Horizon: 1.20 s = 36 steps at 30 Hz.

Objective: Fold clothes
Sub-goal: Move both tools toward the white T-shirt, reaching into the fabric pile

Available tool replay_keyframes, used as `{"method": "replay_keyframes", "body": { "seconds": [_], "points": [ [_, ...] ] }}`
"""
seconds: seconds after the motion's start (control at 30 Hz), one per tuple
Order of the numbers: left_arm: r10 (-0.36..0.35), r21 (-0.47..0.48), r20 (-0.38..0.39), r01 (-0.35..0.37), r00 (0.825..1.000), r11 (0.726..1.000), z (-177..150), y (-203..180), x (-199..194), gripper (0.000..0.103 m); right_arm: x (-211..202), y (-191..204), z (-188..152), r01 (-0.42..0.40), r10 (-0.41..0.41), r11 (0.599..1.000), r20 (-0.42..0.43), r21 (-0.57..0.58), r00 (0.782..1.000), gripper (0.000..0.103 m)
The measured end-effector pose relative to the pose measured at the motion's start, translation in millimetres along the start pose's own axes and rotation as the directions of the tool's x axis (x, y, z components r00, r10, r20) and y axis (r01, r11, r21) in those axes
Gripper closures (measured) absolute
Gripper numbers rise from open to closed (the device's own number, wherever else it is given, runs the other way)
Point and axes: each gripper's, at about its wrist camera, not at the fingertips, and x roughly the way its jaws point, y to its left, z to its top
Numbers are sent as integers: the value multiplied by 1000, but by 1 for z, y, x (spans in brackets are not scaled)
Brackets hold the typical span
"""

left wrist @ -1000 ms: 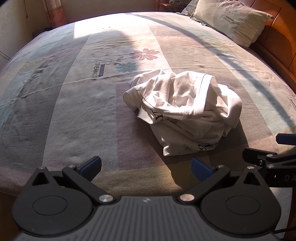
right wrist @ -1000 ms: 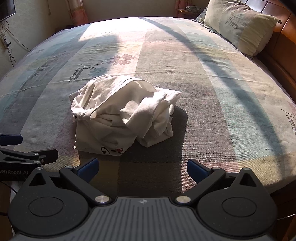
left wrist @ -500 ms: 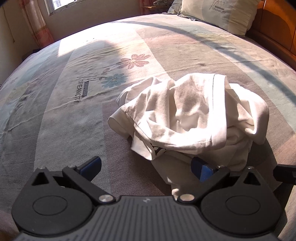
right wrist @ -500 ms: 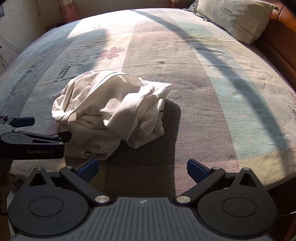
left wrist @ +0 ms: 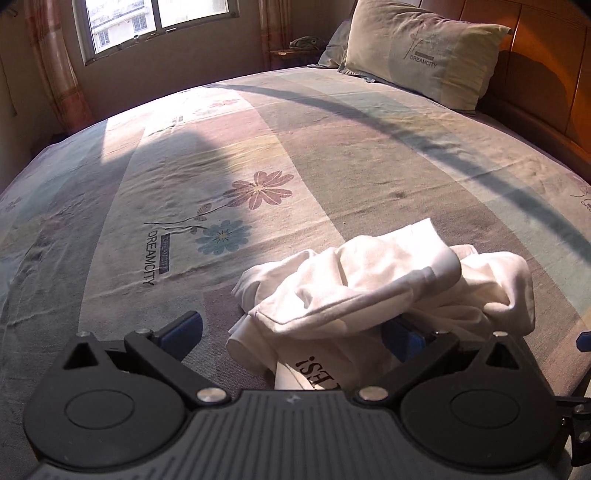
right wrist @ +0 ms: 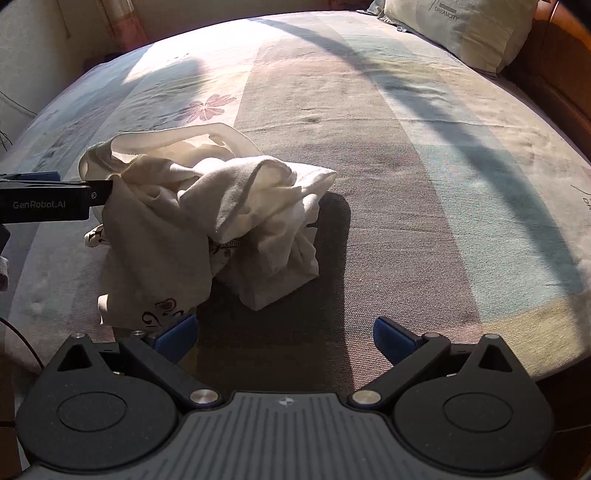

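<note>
A crumpled white garment (left wrist: 369, 288) with black lettering lies in a heap on the striped flowered bedsheet (left wrist: 229, 206). My left gripper (left wrist: 291, 336) is open, pushed into the heap's near edge. Cloth lies between its blue pads, and the right pad (left wrist: 402, 338) is partly covered by a fold. In the right wrist view the same garment (right wrist: 207, 210) sits ahead and to the left. My right gripper (right wrist: 284, 338) is open over bare sheet, its left pad (right wrist: 175, 338) just short of the garment's printed corner. The left gripper (right wrist: 98, 192) enters from the left, its tip against the cloth.
A pillow (left wrist: 424, 62) leans on the wooden headboard (left wrist: 546, 81) at the far right. A window (left wrist: 155, 22) and curtain (left wrist: 55, 74) stand beyond the bed's far side. The near edge of the bed lies just under both grippers. Wide bare sheet surrounds the heap.
My left gripper has moved forward and low, from the bed's edge into the garment's near side. The right gripper has closed in on the heap. The folds have shifted slightly.
</note>
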Motion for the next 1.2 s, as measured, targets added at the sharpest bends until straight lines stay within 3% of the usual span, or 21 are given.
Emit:
{"method": "replay_keyframes", "body": {
  "seconds": [0.17,0.3,0.43,0.57,0.67,0.9,1.13,1.2],
  "points": [
    [-46,13,-59,47,997,999,-18,-2,26,0,-1,1,-1,-15,15,1000,7,1,1000,0],
    [-105,16,-10,106,994,994,-34,2,37,0,-6,3,-3,-28,28,1000,26,-11,999,0],
    [-171,-40,15,172,985,984,-44,14,43,0,-10,2,-5,-38,39,999,47,-16,998,0],
    [-163,-41,-6,163,987,986,-45,15,41,0,-10,0,-5,-47,48,999,51,-11,998,0],
    [-125,16,-15,126,992,992,-38,11,26,1,-10,-1,-5,-53,54,998,58,-15,997,0],
    [-80,175,72,66,994,982,-19,8,-9,1,-9,-7,-4,-73,73,997,78,-7,994,0],
    [-157,288,100,123,983,950,-7,-2,-27,1,-9,-10,-5,-68,68,998,75,-2,995,0],
    [-130,316,125,85,984,945,-5,-5,-26,1,-7,-12,-5,-68,67,998,72,13,995,0]
  ]
}}
